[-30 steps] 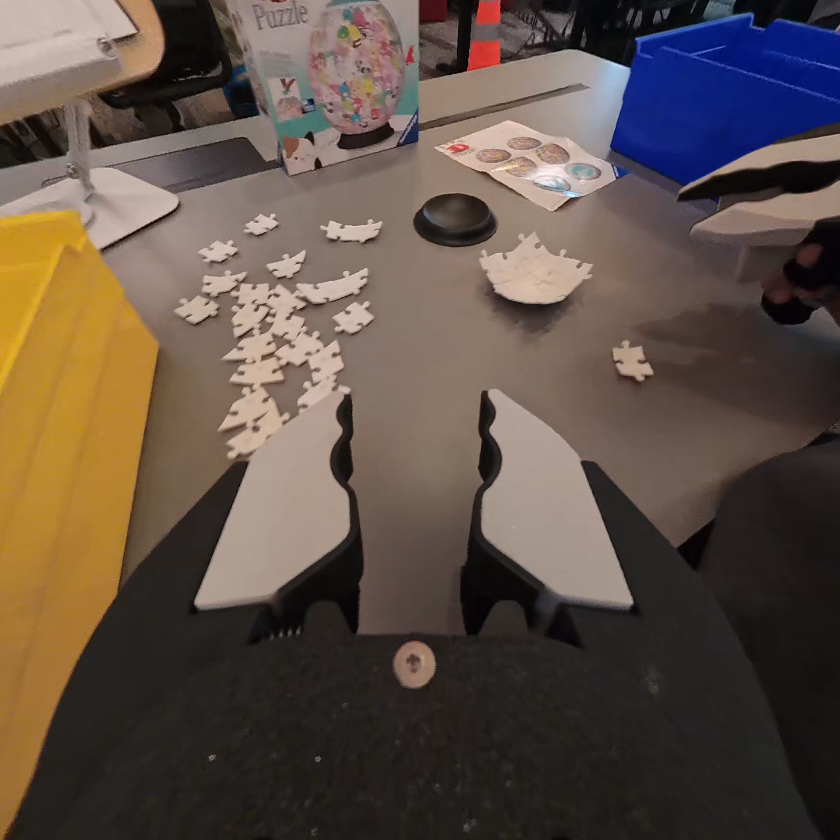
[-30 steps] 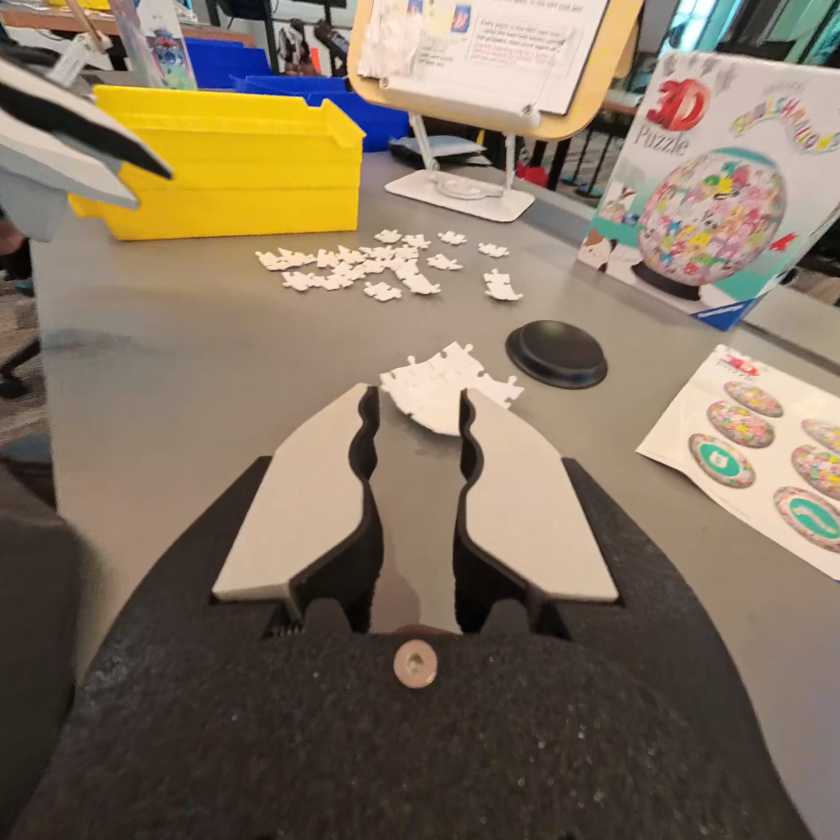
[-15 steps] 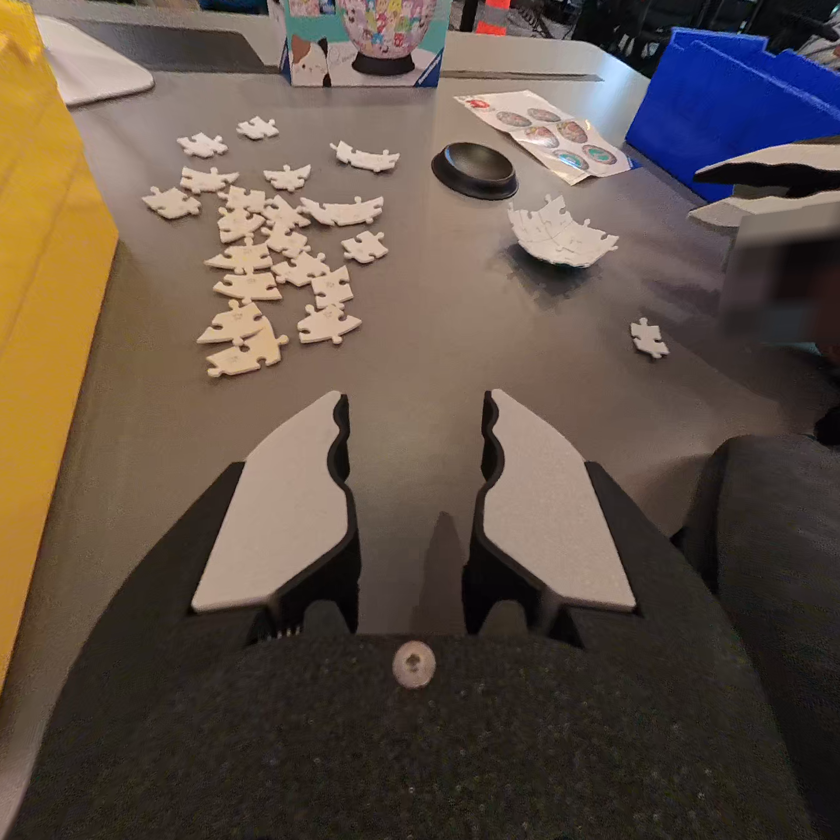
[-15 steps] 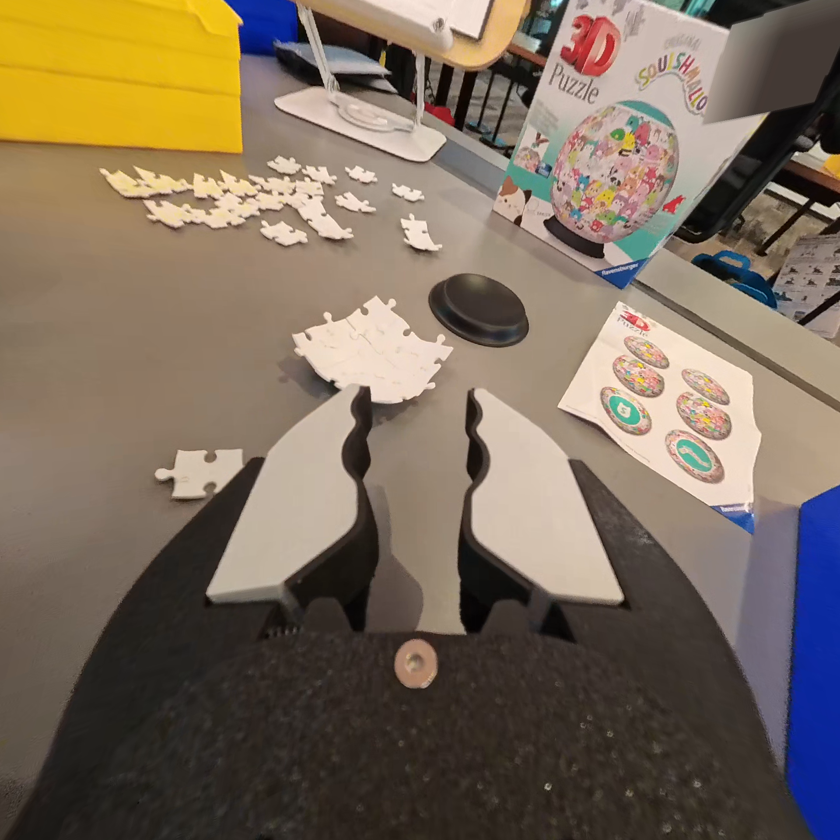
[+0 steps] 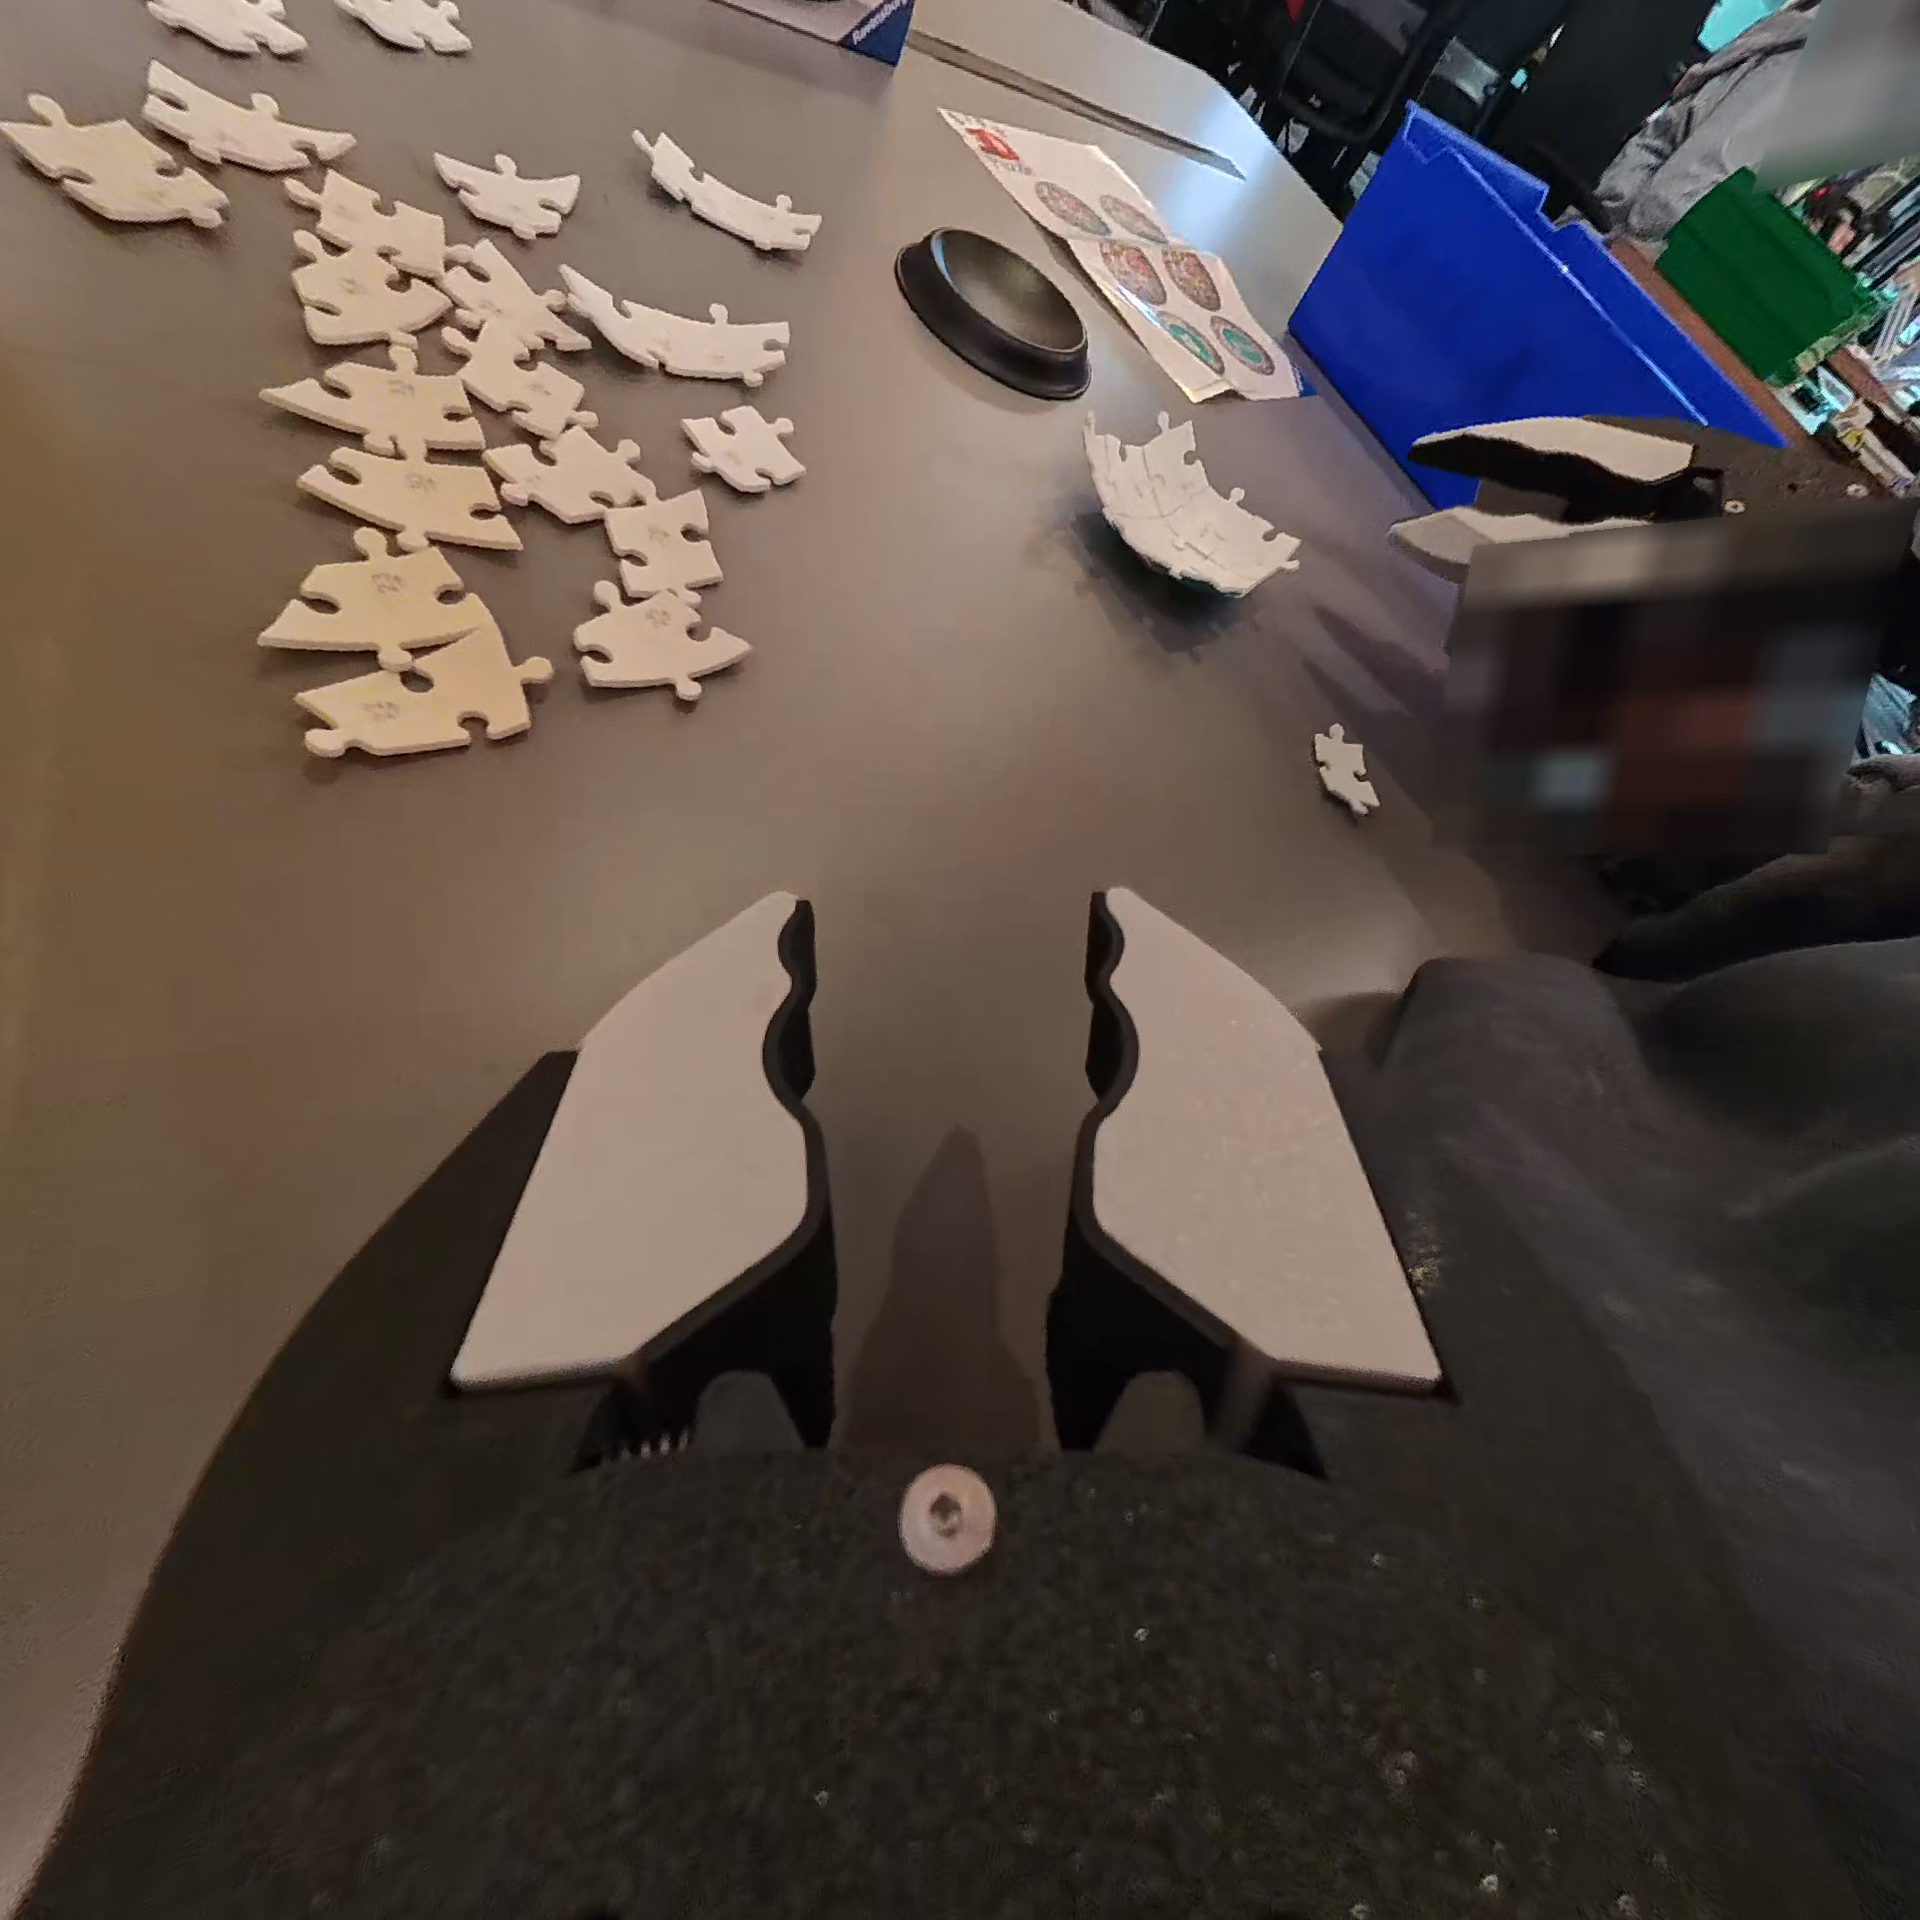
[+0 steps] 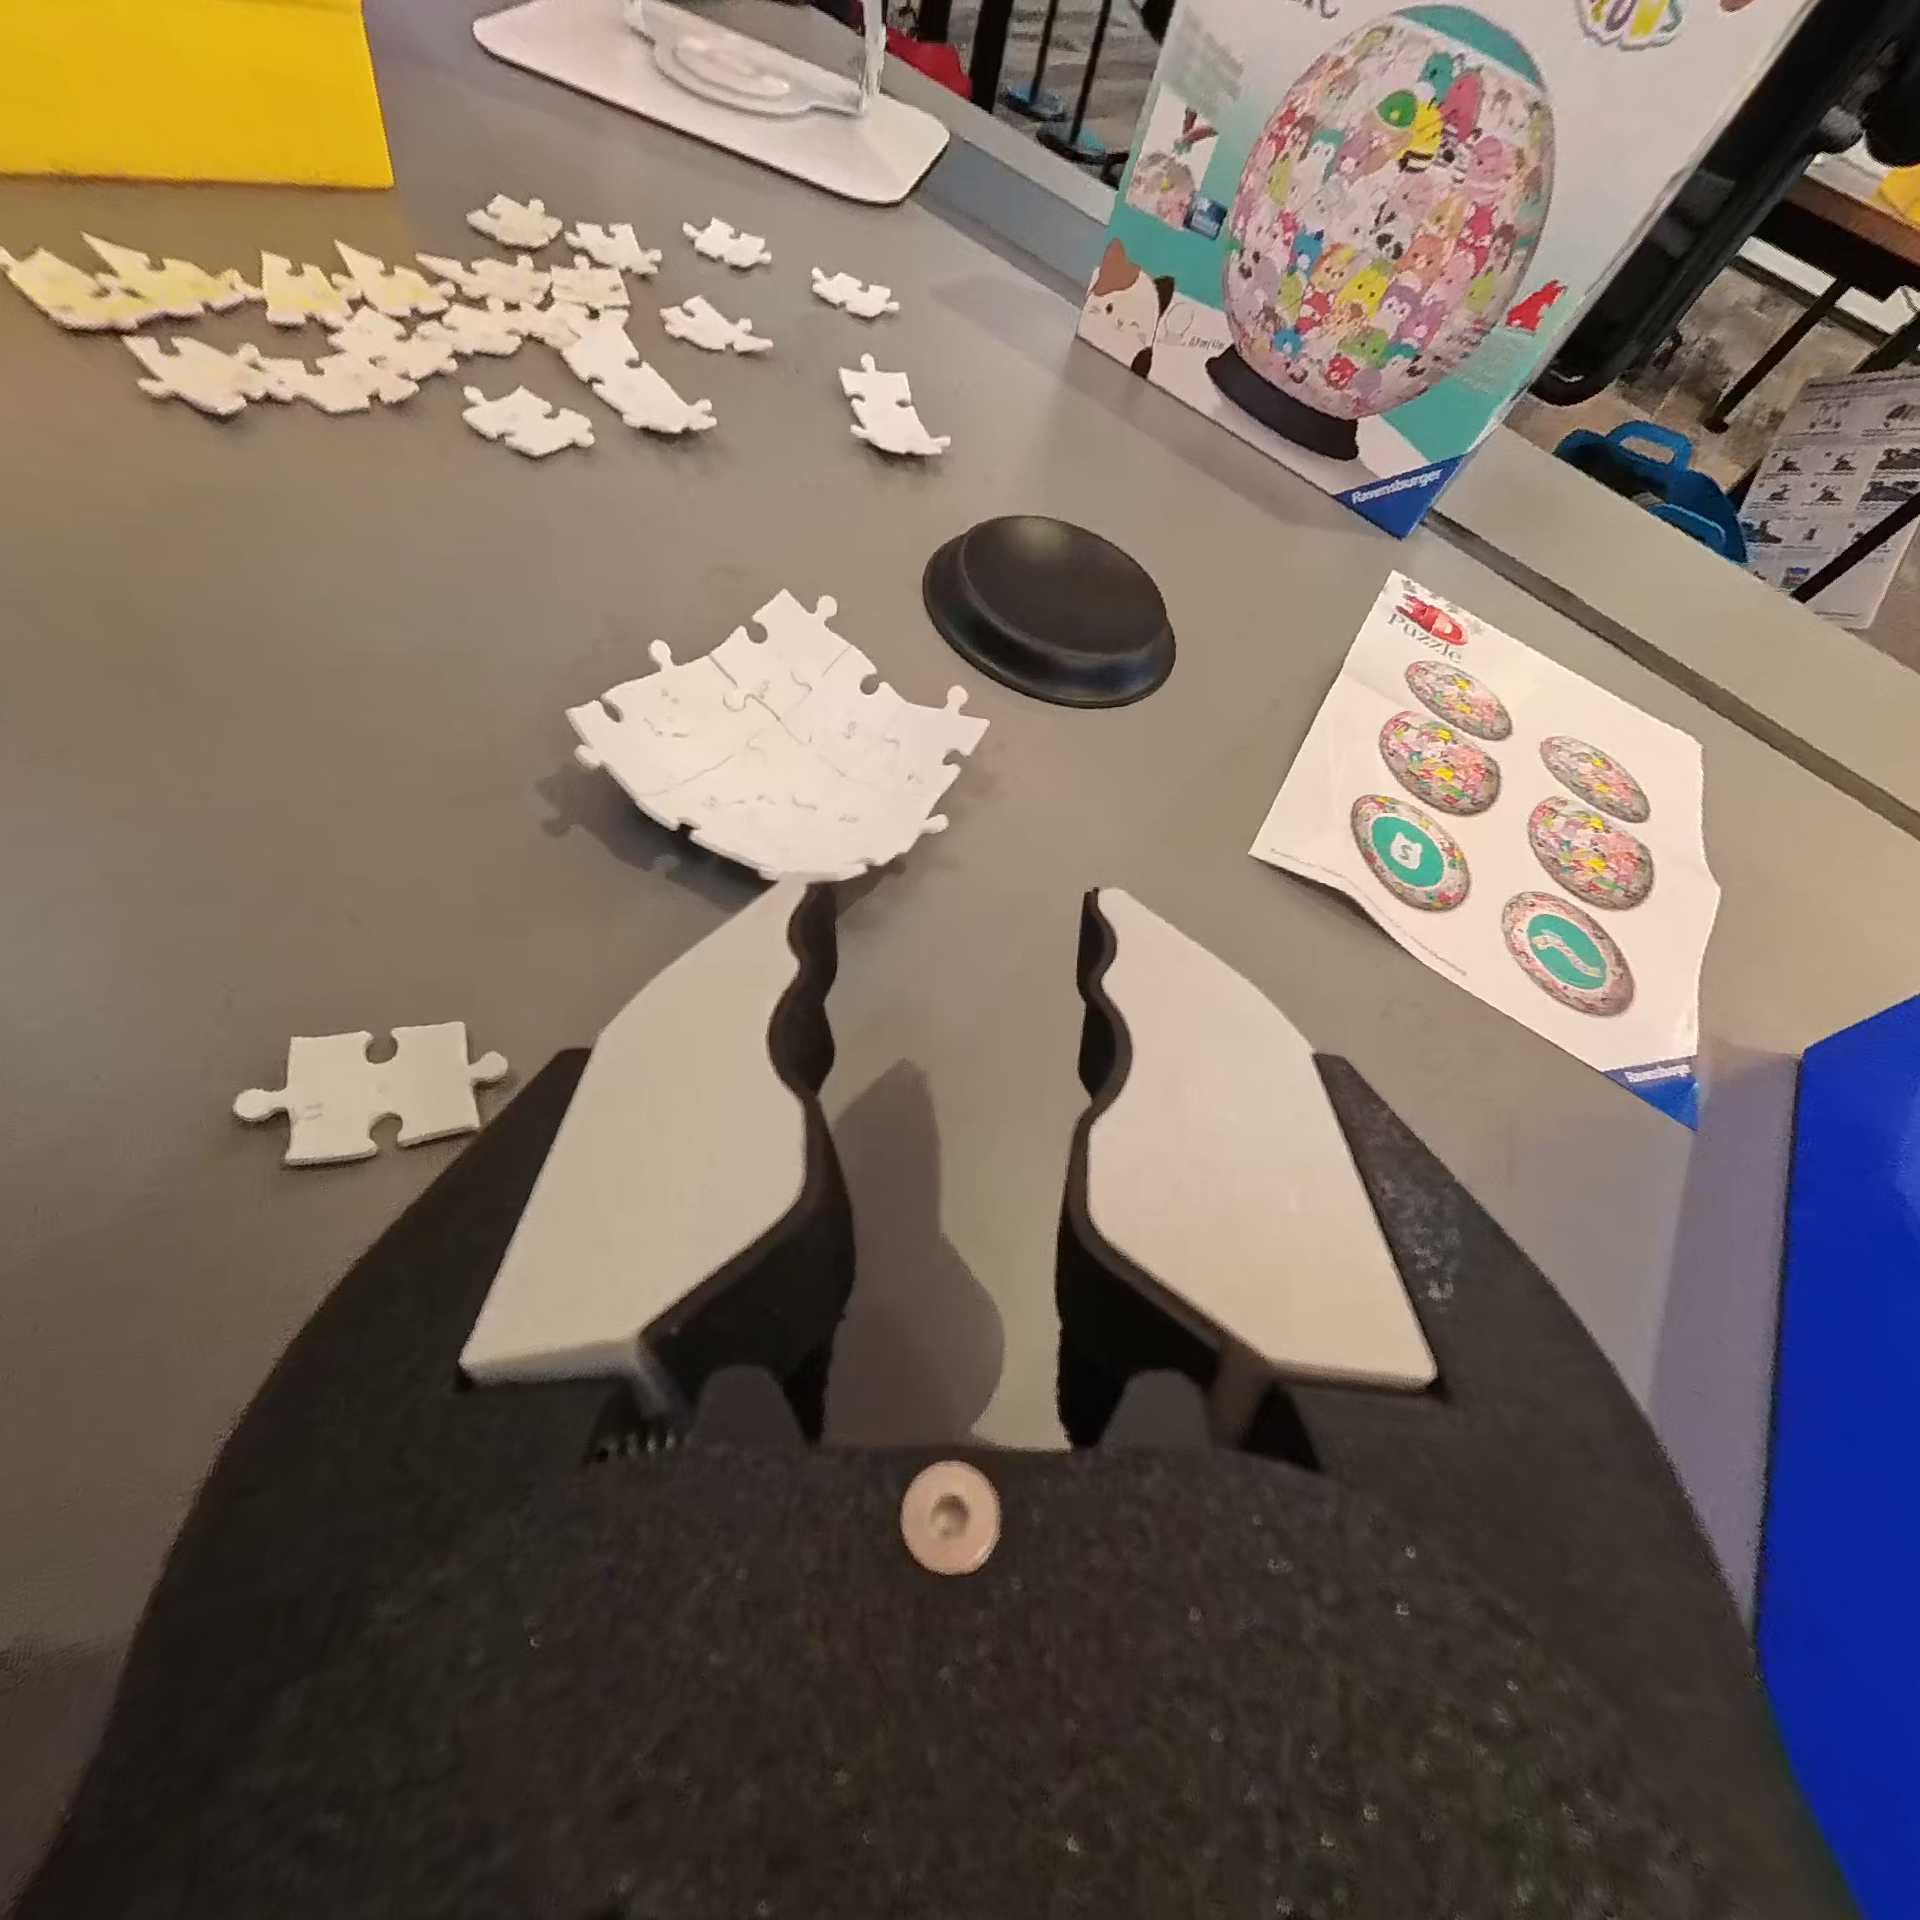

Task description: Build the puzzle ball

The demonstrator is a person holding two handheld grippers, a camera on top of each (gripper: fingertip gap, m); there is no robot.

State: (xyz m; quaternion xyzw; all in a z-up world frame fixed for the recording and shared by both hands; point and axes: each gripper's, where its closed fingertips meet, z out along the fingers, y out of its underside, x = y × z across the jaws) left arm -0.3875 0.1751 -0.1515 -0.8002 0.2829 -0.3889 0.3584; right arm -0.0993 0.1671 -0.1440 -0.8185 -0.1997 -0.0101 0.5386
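Note:
A curved white shell of joined puzzle pieces (image 6: 774, 764) rests on the grey table, just ahead of my right gripper (image 6: 958, 912), which is open and empty. The shell also shows in the left wrist view (image 5: 1179, 509). A single white piece (image 6: 369, 1089) lies left of the right gripper; it shows in the left wrist view (image 5: 1343, 767) too. Several loose white pieces (image 5: 447, 416) lie spread at the far left (image 6: 416, 322). My left gripper (image 5: 948, 920) is open and empty over bare table. The right gripper shows at the right edge of the left wrist view (image 5: 1507, 494).
A black round stand (image 6: 1044, 618) sits behind the shell (image 5: 992, 312). A printed sheet (image 6: 1507, 842) lies to its right, the puzzle box (image 6: 1382, 239) behind. A blue bin (image 5: 1496, 312) stands at the right, a yellow bin (image 6: 187, 94) far left, a white stand base (image 6: 727, 104) at the back. Spacing between my two grippers at the tips: around 30 cm. From the right gripper's tips to the single white piece (image 6: 369, 1089) is close to 9 cm. The left camera catches it too, in the left wrist view (image 5: 1347, 770).
Both grippers have lowered and moved forward over the table, still open. The right one has swung right, bringing the shell and the single piece closer. The left one has turned right past the yellow bin.

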